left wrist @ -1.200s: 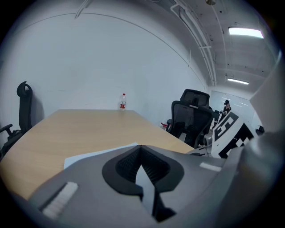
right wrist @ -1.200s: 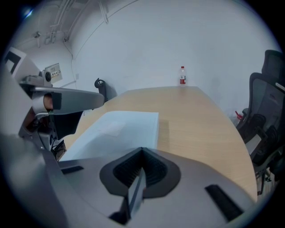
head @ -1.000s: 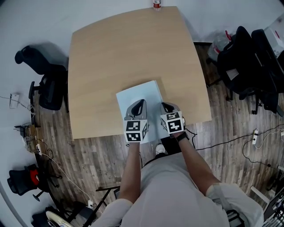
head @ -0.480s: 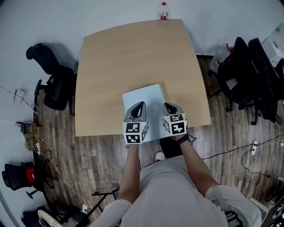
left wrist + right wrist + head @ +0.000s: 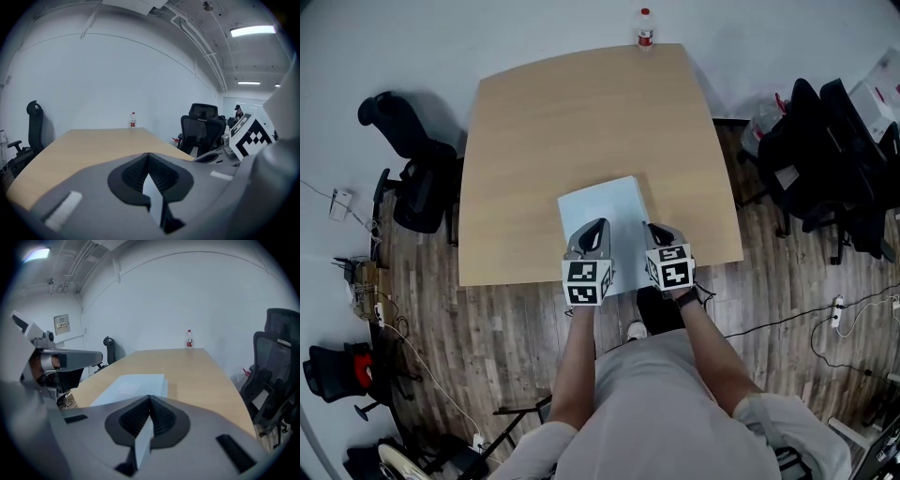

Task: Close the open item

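Left tool [image 5: 598,225] and right tool [image 5: 653,228], jaws together and empty, over pale flat item [image 5: 605,199] on wooden table [image 5: 581,112]

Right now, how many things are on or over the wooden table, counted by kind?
Pale blue flat rectangular item: 1
Clear plastic bottle with red label: 1
Grey grippers: 2 (left gripper, right gripper)
Total: 4

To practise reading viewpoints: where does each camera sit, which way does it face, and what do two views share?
Head view: on the head, looking steeply down at the table; arms, chest, left claw, right claw show.
Left gripper view: on the left claw, facing across the table; its closed jaws show.
Right gripper view: on the right claw, facing likewise; closed jaws show.
Shared: the far bottle.
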`<state>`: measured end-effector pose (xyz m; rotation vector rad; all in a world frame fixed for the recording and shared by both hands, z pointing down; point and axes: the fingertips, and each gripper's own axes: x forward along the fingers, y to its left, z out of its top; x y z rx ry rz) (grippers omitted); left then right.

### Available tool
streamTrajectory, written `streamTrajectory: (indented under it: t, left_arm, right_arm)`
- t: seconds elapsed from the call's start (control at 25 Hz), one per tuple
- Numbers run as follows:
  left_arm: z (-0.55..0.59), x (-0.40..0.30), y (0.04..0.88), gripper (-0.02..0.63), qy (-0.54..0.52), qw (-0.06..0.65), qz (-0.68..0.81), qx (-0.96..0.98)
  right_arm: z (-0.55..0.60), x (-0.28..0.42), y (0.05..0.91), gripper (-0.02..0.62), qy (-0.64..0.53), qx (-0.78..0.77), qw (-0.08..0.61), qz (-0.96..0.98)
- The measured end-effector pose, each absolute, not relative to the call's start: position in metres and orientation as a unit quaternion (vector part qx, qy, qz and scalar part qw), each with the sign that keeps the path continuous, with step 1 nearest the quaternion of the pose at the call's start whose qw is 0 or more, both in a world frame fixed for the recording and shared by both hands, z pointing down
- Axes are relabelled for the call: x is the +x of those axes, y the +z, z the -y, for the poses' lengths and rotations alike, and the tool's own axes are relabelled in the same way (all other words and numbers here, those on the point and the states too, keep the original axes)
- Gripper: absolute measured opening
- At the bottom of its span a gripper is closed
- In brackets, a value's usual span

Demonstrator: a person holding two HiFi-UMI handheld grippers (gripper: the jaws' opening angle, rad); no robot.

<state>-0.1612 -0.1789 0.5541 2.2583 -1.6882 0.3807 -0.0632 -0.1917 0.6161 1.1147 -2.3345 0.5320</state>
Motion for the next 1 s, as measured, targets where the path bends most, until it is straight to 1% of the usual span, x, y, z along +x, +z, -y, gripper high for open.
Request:
streamTrajectory:
  t: [0.16,0.36,0.72,1.0]
  left_arm:
    - [0.182,-0.155,0.561,0.009,0.137,0.154,0.581,0.787]
    - [0.193,-0.149,0.573,0.009,0.154,0.158,0.562,0.797]
    - [0.216,-0.119,0.614,0.009,0.253,0.159,0.470,0.830]
    - [0.227,-0.105,0.652,0.009,0.310,0.171,0.432,0.829]
  right_arm:
    - [0.191,-0.059,0.621,0.011,0.204,0.407,0.248,0.855]
    - [0.187,-0.057,0.626,0.011,0.256,0.406,0.226,0.848]
    - [0.174,-0.050,0.645,0.011,0.290,0.397,0.230,0.840]
    - [0.175,-0.044,0.655,0.011,0.273,0.390,0.250,0.843]
